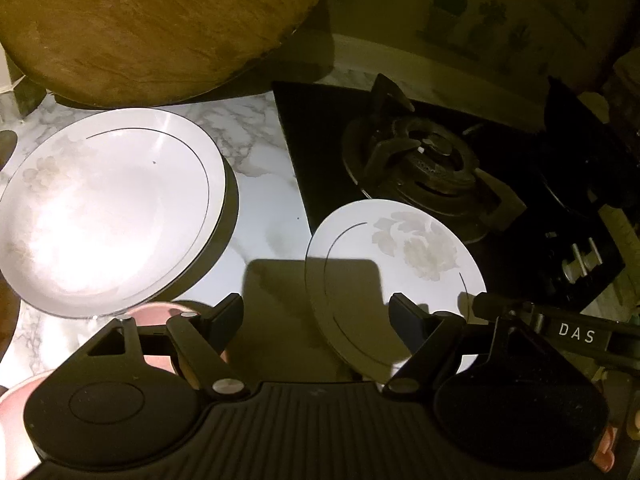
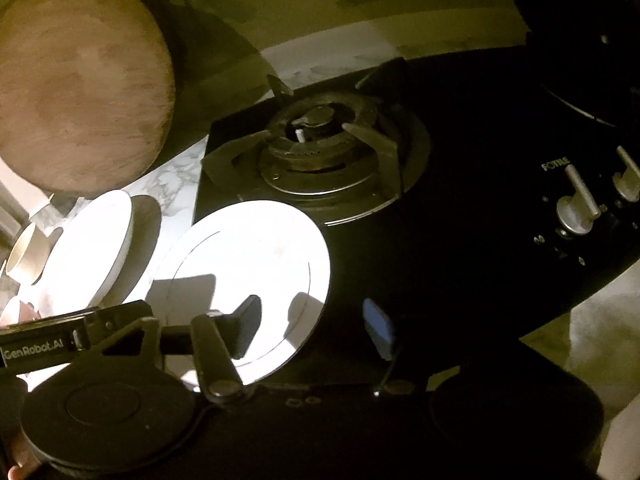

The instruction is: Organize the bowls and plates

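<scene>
Two white plates lie on a marble-patterned tabletop (image 1: 264, 184) in a dim kitchen. The large plate (image 1: 108, 212) sits at the left, brightly lit, with a thin dark ring line and a faint floral print. The small plate (image 1: 384, 272), also floral, rests with its far edge over the corner of a black gas stove (image 1: 512, 240), close to the burner (image 1: 424, 160) and its metal pot supports. A big round wooden cutting board (image 1: 152, 28) leans upright against the wall behind the large plate. Pink dishes (image 1: 160, 320) show at the lower left, partly hidden by the gripper body. In the right wrist view a pale cup (image 2: 26, 256) stands just beside the large plate, and two metal stove knobs (image 2: 576, 208) sit on the stove's front panel.

The left gripper (image 1: 316, 320) hovers over the tabletop between the two plates, its black fingers spread wide and holding nothing; its right finger overlaps the near part of the small plate, and whether it touches cannot be told. The right gripper (image 2: 316, 328) points toward the stove from the right, fingers also spread apart and empty. Its left finger hangs above the small plate's near portion, its right finger, with a blue-lit pad, over the dark stove glass. Each gripper's side arm appears at the edge of the other's view.
</scene>
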Motion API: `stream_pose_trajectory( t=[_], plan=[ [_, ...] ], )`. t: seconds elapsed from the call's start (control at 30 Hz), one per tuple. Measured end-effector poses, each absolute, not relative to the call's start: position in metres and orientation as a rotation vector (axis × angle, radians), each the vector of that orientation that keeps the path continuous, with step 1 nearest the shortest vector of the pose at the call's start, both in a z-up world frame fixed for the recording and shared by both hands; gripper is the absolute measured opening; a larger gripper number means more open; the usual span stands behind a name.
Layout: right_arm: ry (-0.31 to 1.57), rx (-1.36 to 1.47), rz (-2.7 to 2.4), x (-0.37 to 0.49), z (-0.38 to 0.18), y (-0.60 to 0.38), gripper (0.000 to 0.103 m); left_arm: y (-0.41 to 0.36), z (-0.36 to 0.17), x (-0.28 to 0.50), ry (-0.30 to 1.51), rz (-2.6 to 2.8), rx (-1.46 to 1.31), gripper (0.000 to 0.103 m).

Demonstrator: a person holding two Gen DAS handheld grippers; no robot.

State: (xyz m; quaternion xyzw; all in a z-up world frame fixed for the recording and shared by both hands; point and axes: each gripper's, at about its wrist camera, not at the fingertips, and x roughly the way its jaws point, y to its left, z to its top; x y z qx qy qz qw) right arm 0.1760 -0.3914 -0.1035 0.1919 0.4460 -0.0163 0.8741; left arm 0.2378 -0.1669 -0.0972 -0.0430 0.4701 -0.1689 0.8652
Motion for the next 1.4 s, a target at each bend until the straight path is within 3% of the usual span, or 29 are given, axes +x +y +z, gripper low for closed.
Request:
stream_pose_trajectory(
  t=[0.1,0.17,0.37,0.7,1.4],
  plan=[
    [0.939,0.409,-0.035,0.182,-0.106,-0.393,0.044,-0.167,-0.099,0.242,0.990,-0.361,-0.095,0.075],
    [0.948,0.417,-0.037,0.184,-0.108,-0.395,0.040,-0.165,-0.103,0.247,1.011,-0.369,-0.116,0.065],
    [0.970,0.443,-0.033,0.191,-0.114,-0.400,0.032,-0.160,-0.110,0.258,1.051,-0.380,-0.170,0.046],
    [0.980,0.505,-0.008,0.193,-0.119,-0.406,0.011,-0.155,-0.116,0.265,1.086,-0.407,-0.246,0.021],
    [0.954,0.503,0.047,0.190,-0.102,-0.394,0.010,-0.142,-0.099,0.262,1.074,-0.392,-0.216,0.019]
  ],
)
